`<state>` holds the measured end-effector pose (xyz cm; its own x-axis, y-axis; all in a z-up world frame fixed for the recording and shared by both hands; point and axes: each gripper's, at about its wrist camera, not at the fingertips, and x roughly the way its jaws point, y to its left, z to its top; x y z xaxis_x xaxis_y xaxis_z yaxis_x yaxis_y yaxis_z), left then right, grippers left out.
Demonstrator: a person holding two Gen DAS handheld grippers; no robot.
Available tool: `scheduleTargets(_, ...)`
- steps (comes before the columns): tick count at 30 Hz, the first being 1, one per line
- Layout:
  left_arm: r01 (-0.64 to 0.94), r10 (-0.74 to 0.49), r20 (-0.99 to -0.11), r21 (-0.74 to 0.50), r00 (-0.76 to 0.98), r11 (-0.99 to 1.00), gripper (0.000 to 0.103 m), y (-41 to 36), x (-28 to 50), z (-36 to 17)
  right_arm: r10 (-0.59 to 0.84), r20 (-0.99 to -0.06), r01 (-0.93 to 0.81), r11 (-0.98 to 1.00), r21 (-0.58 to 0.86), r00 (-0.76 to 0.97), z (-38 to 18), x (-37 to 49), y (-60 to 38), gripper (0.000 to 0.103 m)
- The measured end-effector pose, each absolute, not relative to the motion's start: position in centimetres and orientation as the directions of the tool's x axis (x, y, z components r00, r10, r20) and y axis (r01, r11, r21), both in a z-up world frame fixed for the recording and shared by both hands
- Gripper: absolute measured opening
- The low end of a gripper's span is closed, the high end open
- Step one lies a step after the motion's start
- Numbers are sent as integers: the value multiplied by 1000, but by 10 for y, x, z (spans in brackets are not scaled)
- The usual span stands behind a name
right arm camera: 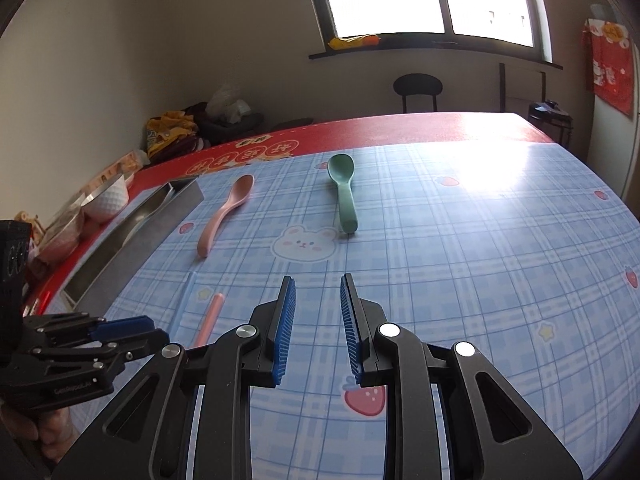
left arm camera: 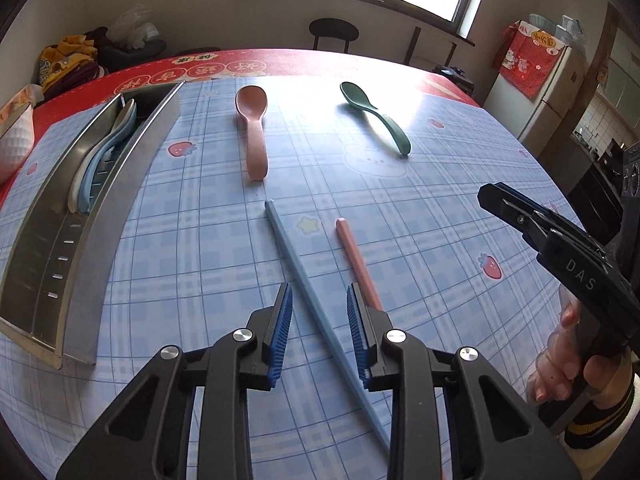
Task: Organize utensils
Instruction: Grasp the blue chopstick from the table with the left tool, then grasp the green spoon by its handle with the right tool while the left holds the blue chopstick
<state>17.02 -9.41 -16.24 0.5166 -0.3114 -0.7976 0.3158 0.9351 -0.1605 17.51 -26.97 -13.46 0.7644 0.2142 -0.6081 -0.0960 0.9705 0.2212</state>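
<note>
Now, on a blue plaid desk (left arm camera: 440, 208), the left gripper (left arm camera: 320, 304) is hanging low over a blue chopstick (left arm camera: 296, 264), its fingers (left arm camera: 282, 320) standing narrowly apart with the stick running diagonally between them; neither pad is visibly pressing on it, so nothing is being held. A pink chopstick (left arm camera: 358, 258) is lying just beside, partly hidden behind the right-hand finger. Both sticks are looking light, stiff and smooth, likely to roll or slip, so a hold near mid-length, square across the shaft, seems the safest. Farther off, a pink spoon (left arm camera: 252, 132) and a green spoon (left arm camera: 374, 118) are resting well apart on the cloth, while a steel tray (left arm camera: 56, 264) at the left edge is already carrying pale spoons (left arm camera: 106, 152). Meanwhile the right gripper (right arm camera: 318, 320) is hovering above bare cloth, its fingers slightly parted and empty, a hand (left arm camera: 568, 368) wrapping its handle.
</note>
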Motion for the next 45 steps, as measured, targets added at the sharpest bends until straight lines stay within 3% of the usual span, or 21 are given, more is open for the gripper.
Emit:
scheduleTargets(6,323,-277,-811,-115,515,939,20,-104,172,-169,235,-598,-100,963,251,766,-135,175,-274,24)
scheduleTargets(12,303,-253,-811,-99,527,948,6,-95,179,-169,248,-591,-101,958,270,767,-135,173,-279,24)
scheduleTargets(26,283,-222,-786,-63,576,957,6,-72,176,-170,265,-602,-118,955,272,753,-137,176,-277,24)
scheduleTargets(37,275,-313,-763,-183,565,944,6,-58,179,-172,272,-631,-115,954,278,727,-142,184,-274,24)
scheduleTargets(45,320,-380,-674,-219,633,922,6,-53,164,-158,255,-663,-114,962,249,704,-146,188,-268,24)
